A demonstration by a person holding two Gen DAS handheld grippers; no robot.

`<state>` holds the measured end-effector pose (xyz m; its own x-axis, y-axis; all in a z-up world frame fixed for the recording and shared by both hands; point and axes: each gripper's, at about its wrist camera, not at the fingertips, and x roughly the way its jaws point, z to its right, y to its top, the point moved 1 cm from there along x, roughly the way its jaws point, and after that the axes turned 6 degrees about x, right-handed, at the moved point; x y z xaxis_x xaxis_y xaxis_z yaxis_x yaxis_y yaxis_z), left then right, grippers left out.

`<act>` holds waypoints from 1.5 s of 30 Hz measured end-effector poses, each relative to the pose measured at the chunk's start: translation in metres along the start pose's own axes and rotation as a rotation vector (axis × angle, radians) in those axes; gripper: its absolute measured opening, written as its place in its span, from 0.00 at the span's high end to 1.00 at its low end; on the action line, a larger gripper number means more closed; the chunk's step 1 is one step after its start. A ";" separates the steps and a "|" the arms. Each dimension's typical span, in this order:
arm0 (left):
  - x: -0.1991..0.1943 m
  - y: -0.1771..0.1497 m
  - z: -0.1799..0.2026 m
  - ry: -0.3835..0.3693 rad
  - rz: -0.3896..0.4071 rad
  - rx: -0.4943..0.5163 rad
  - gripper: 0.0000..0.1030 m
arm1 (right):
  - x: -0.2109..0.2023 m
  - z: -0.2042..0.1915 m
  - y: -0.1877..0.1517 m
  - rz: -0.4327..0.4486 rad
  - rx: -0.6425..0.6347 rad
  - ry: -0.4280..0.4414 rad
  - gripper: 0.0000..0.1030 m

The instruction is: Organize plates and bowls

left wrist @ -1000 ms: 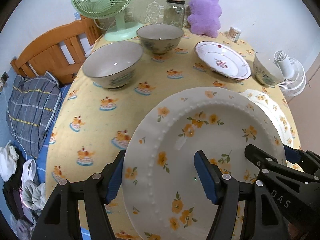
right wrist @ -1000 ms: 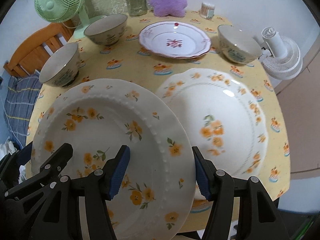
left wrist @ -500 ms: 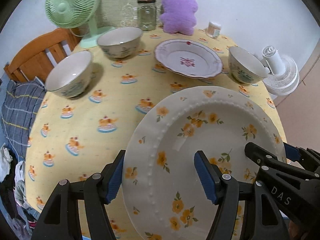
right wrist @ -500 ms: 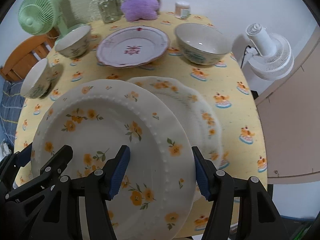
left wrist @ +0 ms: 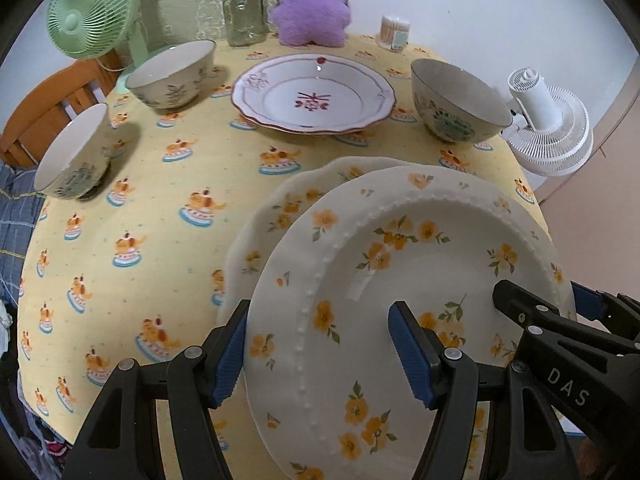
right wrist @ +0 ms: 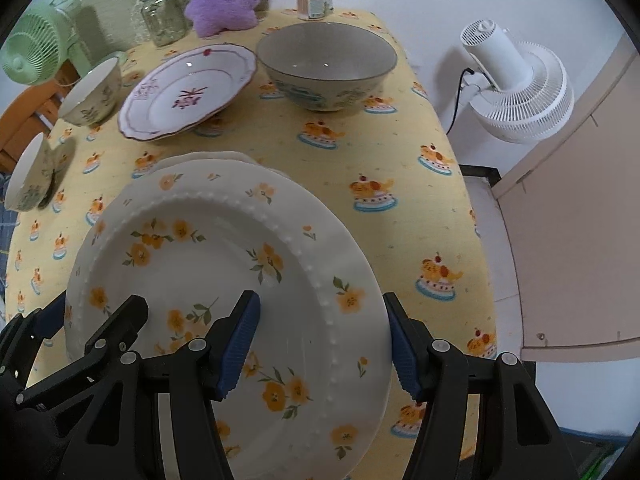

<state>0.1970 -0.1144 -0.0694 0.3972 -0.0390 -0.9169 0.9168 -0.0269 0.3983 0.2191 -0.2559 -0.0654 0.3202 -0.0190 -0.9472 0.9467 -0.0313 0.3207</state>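
Note:
Both grippers hold one white plate with orange flowers and a beaded rim [left wrist: 400, 280] [right wrist: 224, 264]. My left gripper [left wrist: 320, 350] is shut on its left edge; my right gripper [right wrist: 320, 344] is shut on its right edge. The plate hangs just above a second, scalloped orange-flower plate [left wrist: 272, 216] on the yellow tablecloth, which it mostly hides; in the right wrist view only that plate's far rim [right wrist: 208, 157] shows. Further back stand a pink-flowered plate [left wrist: 314, 98] [right wrist: 188, 92] and three bowls: right [left wrist: 456, 106] [right wrist: 326, 66], back left [left wrist: 172, 74] [right wrist: 92, 92], left [left wrist: 72, 156] [right wrist: 28, 174].
Along the table's back edge stand a green fan [left wrist: 92, 20], a glass jar [left wrist: 244, 14], a purple plush toy [left wrist: 312, 0] and a toothpick holder [left wrist: 394, 32]. A white fan [right wrist: 516, 88] stands off the right edge. A wooden chair [left wrist: 48, 112] is at the left.
Both grippers carried the beaded plate to the right, over the scalloped plate, which is now mostly covered. Both grips are unchanged.

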 end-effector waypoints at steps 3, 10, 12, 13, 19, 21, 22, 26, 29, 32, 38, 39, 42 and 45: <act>0.006 0.002 0.006 0.002 -0.010 0.003 0.34 | 0.004 0.007 0.003 -0.004 0.008 -0.002 0.37; 0.020 0.003 0.006 0.007 -0.048 -0.002 0.33 | 0.009 0.009 0.006 -0.002 0.008 0.001 0.38; 0.023 0.003 0.005 0.007 -0.058 -0.007 0.32 | 0.011 0.008 0.007 -0.004 0.007 0.002 0.38; 0.024 0.003 0.004 0.007 -0.057 -0.010 0.32 | 0.011 0.007 0.007 -0.003 0.006 0.002 0.38; 0.027 0.006 0.006 0.028 -0.057 0.003 0.31 | 0.015 0.007 0.009 -0.008 0.018 0.002 0.38; 0.028 0.007 0.005 0.034 -0.064 0.001 0.31 | 0.016 0.008 0.010 -0.009 0.024 0.006 0.39; 0.028 0.007 0.006 0.035 -0.066 0.000 0.31 | 0.016 0.008 0.010 -0.009 0.024 0.008 0.39; 0.028 0.009 0.005 0.054 -0.075 0.003 0.31 | 0.015 0.009 0.009 -0.010 0.023 0.009 0.44; 0.027 0.008 0.015 0.134 -0.078 0.066 0.31 | 0.013 0.008 0.008 -0.006 0.015 0.016 0.48; 0.027 0.008 0.013 0.127 -0.079 0.047 0.32 | 0.013 0.007 0.006 0.004 0.000 0.002 0.52; 0.020 0.007 0.006 0.090 -0.082 0.013 0.30 | 0.002 0.014 0.002 0.017 0.013 0.017 0.55; 0.019 0.006 0.005 0.080 -0.084 0.010 0.28 | -0.001 0.016 0.001 0.017 0.015 0.017 0.55; 0.016 0.005 0.006 0.065 -0.087 0.025 0.24 | -0.005 0.021 -0.005 0.002 0.017 0.028 0.68; 0.012 0.002 0.011 0.061 -0.086 0.055 0.21 | -0.007 0.020 -0.009 0.006 0.011 0.032 0.69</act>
<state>0.2037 -0.1258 -0.0794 0.3203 0.0270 -0.9469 0.9448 -0.0823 0.3172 0.2080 -0.2757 -0.0610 0.3267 0.0132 -0.9450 0.9445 -0.0421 0.3259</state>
